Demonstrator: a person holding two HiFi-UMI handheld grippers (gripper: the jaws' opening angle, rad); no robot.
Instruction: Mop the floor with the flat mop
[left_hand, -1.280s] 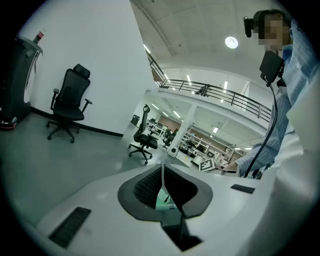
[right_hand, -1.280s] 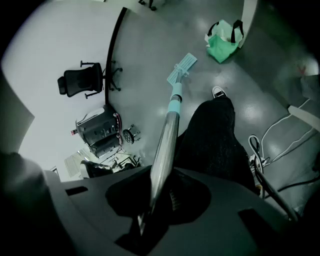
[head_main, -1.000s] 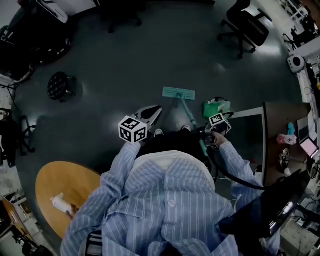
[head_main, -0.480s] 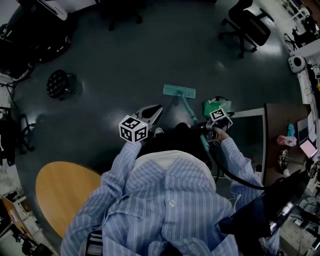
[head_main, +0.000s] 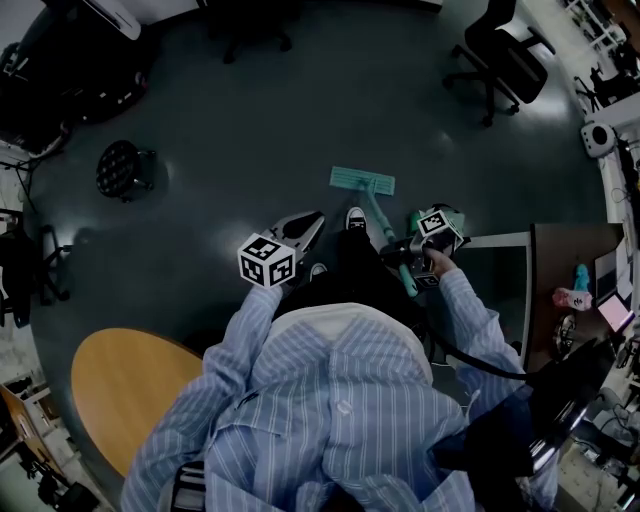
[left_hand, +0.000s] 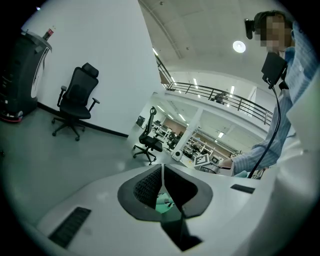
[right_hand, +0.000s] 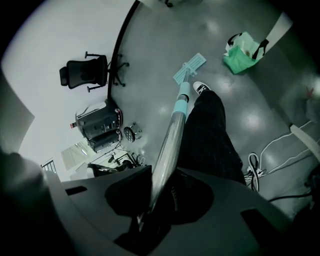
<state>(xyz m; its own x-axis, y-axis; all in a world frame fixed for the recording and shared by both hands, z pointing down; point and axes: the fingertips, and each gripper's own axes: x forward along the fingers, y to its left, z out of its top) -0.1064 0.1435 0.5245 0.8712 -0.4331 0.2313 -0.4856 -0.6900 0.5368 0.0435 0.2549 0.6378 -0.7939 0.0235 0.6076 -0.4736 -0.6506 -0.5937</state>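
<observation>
While only the right gripper (head_main: 412, 256) carries the flat mop (head_main: 378, 215), the head view shows the mop head (head_main: 362, 181) lying flat on the dark floor (head_main: 250, 120), just ahead of the person's forward shoe (head_main: 355, 217). The left gripper (head_main: 310, 224) is held apart from it. A one-sided hold could let the mop twist or slide under a hard push, and the mop head may catch on the shoe.

The left gripper view settles what the head view cannot. Its jaws are pressed together on nothing, and it looks out across the room past an office chair (left_hand: 75, 100).

The right gripper view shows its jaws clamped on the silver handle (right_hand: 172, 127), which runs down to the mop head. It also reveals a white cable (right_hand: 272, 145) looping on the floor beside the leg (right_hand: 212, 135), and a green bag (right_hand: 244, 47) near the mop head. Either could snag a wide stroke.
</observation>
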